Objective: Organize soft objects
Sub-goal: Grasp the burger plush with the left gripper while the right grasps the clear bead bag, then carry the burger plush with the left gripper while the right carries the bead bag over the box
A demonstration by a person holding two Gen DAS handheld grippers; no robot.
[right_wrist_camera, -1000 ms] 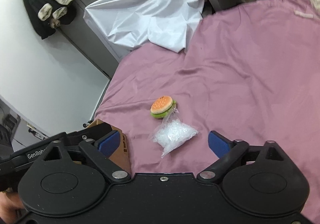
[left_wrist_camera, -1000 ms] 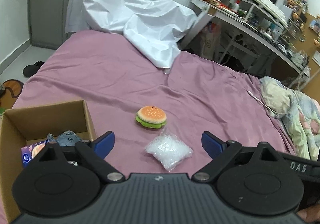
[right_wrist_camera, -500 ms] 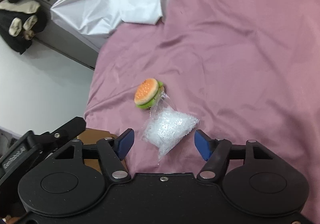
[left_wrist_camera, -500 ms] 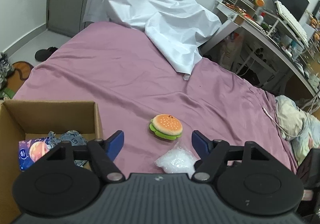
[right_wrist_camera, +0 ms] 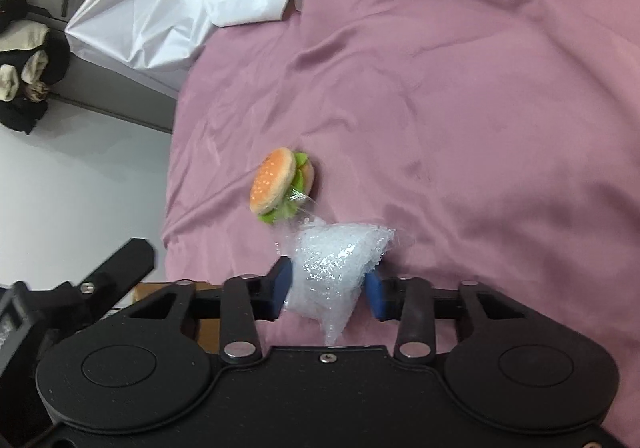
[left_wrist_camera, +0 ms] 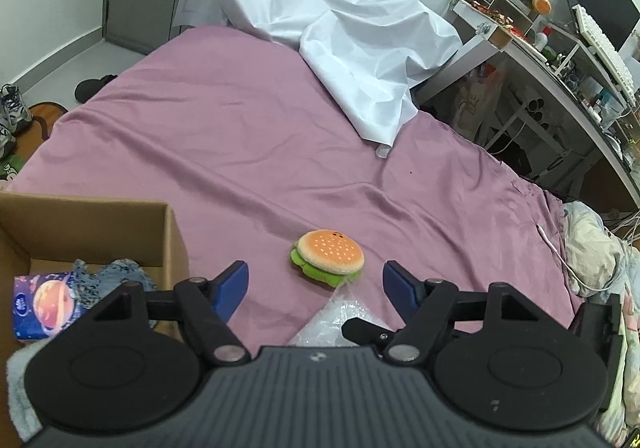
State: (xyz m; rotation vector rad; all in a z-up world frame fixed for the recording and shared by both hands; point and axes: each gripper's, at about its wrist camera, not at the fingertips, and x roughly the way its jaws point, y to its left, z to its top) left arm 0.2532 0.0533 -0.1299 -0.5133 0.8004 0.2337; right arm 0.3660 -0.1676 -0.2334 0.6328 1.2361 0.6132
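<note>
Pinching the clear plastic bag (right_wrist_camera: 336, 260) with our right hand-held gripper (right_wrist_camera: 329, 290), we should squeeze gently and lift toward the cardboard box (left_wrist_camera: 168, 232), left hand-held gripper (left_wrist_camera: 316, 280) spread wide, empty.

bedsheet (left_wrist_camera: 224, 135): mauve-pink | plush burger (left_wrist_camera: 330, 256): orange bun with pale dots, green lettuce edge | plastic bag (right_wrist_camera: 334, 268): clear, glinting white | cardboard box (left_wrist_camera: 120, 224): brown | tissue pack (left_wrist_camera: 38, 306): blue with orange planet | draped cloth (left_wrist_camera: 340, 27): white | finger pads (left_wrist_camera: 232, 284): blue
</note>
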